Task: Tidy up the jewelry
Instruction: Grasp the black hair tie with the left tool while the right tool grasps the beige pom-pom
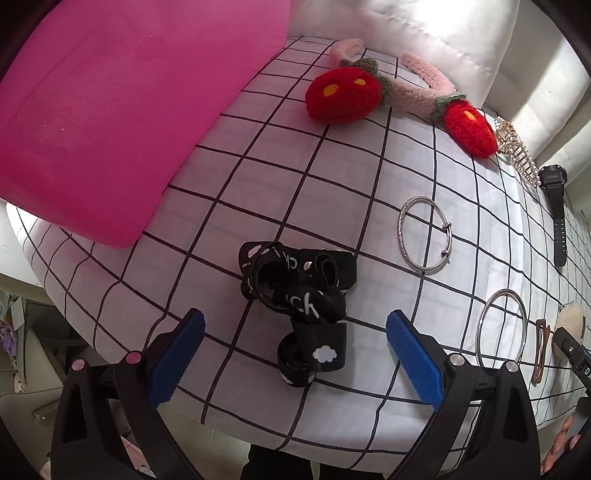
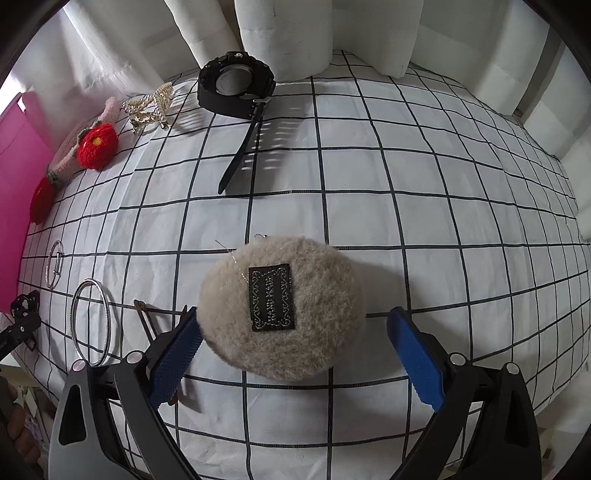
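Observation:
My left gripper [image 1: 295, 332] is open, its blue pads on either side of a crumpled black printed strap [image 1: 299, 299] lying on the checked cloth. My right gripper [image 2: 293, 334] is open around a beige fluffy pad [image 2: 284, 310] with a black label; its left pad touches the fluff. Two silver bangles [image 1: 424, 234] [image 1: 502, 326] lie right of the strap. A black watch [image 2: 236, 88], a pearl hair claw [image 2: 149, 105] and a pink knitted headband with red strawberries [image 1: 343, 94] lie farther back. A brown hair clip [image 2: 147, 321] sits left of the pad.
A pink box [image 1: 110, 110] covers the far left of the table. White padded cushions [image 2: 288, 33] line the back edge. The table's near edge [image 1: 258, 432] drops off just under the left gripper.

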